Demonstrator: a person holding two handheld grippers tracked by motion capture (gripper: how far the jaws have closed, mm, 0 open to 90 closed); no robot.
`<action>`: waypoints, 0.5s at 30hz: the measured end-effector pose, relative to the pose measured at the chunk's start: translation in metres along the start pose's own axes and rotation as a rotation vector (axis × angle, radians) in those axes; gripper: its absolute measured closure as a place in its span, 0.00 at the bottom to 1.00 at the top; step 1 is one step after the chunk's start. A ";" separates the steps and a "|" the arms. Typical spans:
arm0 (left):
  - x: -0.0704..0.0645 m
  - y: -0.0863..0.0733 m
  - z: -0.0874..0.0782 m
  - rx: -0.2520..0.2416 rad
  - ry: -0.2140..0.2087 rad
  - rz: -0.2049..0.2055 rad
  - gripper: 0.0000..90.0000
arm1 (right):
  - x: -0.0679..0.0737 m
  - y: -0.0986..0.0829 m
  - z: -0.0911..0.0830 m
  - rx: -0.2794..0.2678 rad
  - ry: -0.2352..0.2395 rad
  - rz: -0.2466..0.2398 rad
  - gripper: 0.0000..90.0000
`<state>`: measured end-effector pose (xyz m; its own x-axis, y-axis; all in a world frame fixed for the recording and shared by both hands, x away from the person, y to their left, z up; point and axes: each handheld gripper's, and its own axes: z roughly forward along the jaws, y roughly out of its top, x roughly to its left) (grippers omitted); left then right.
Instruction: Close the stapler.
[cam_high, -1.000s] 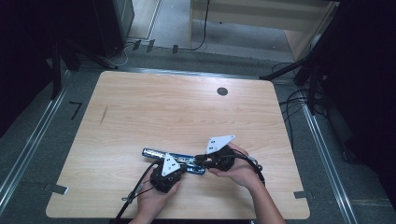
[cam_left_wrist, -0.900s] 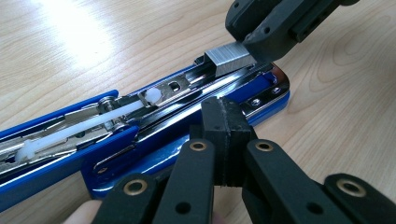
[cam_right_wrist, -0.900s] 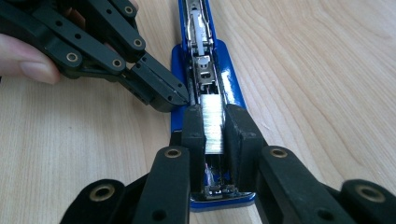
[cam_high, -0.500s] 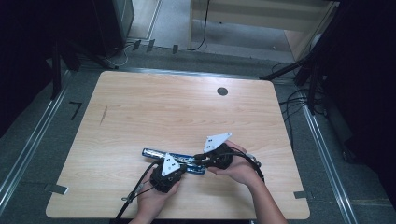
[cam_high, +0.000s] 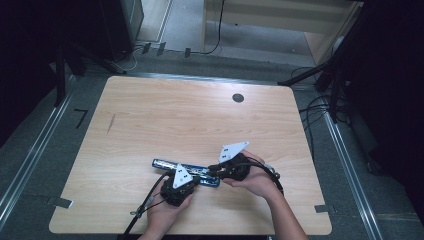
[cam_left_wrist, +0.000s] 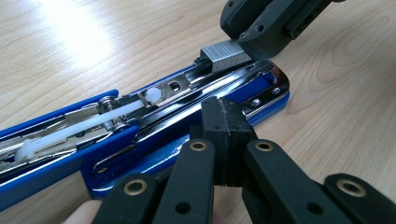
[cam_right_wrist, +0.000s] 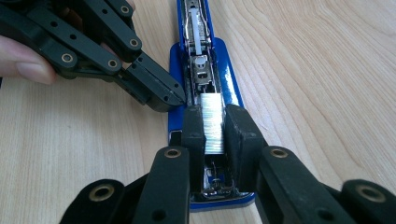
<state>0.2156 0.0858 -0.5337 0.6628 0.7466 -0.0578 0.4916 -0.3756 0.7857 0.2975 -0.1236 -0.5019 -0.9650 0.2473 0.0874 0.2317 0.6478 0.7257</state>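
The left gripper (cam_left_wrist: 227, 140) is pinching the open blue stapler's (cam_left_wrist: 154, 140) near edge, steadying it on the desk (cam_high: 150, 120). The right gripper (cam_right_wrist: 215, 128), its fingers (cam_right_wrist: 194, 128) holding a strip of staples (cam_right_wrist: 212, 121), is lowering it into the channel.

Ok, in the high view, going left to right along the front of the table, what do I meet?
Blue stapler's far end → left gripper → right gripper → the person's right hand → bare table edge.
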 end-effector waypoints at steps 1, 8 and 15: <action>0.000 0.000 0.000 -0.001 -0.001 0.001 1.00 | 0.000 0.000 0.000 -0.001 -0.002 -0.004 0.89; 0.000 0.000 0.000 0.000 0.001 0.001 1.00 | 0.001 0.000 -0.001 -0.006 0.005 -0.009 0.89; 0.000 0.000 0.000 0.000 0.000 0.001 1.00 | 0.001 0.000 0.000 -0.002 0.003 -0.001 0.89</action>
<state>0.2156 0.0858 -0.5337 0.6630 0.7464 -0.0573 0.4913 -0.3762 0.7856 0.2968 -0.1238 -0.5019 -0.9657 0.2442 0.0886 0.2303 0.6470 0.7269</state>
